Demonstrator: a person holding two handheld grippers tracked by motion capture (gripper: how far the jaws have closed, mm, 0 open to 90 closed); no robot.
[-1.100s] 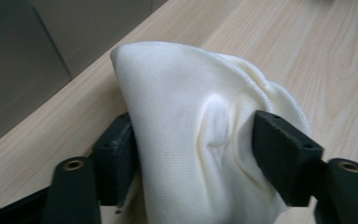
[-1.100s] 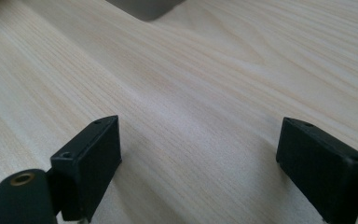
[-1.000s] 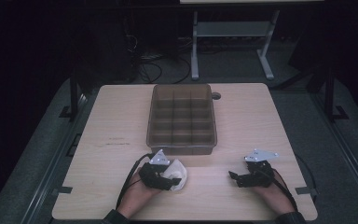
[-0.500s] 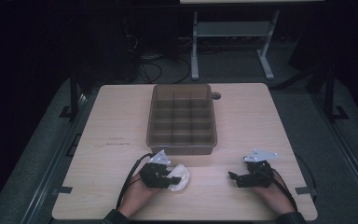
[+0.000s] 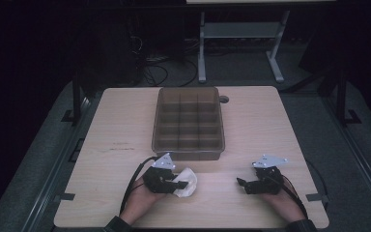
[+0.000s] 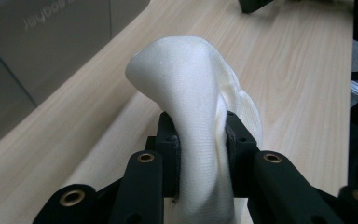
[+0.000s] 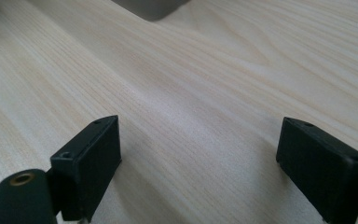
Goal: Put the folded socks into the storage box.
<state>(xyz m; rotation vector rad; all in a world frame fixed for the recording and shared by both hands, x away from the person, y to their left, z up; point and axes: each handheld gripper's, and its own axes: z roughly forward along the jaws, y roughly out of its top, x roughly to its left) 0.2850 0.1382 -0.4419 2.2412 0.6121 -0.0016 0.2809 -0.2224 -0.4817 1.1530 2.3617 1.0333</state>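
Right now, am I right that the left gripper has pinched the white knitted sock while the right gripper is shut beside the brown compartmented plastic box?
Not quite: the right gripper is open, its jaws wide apart over bare table, as the right gripper view shows. The left gripper does pinch the white knitted sock.

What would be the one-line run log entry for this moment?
left gripper: shut on white sock, jaws just closed | right gripper: open, empty | compartment box: untouched

Soft white knit cloth (image 6: 200,116), matt pale wood-grain table (image 6: 298,70), translucent brownish plastic box (image 5: 189,123).
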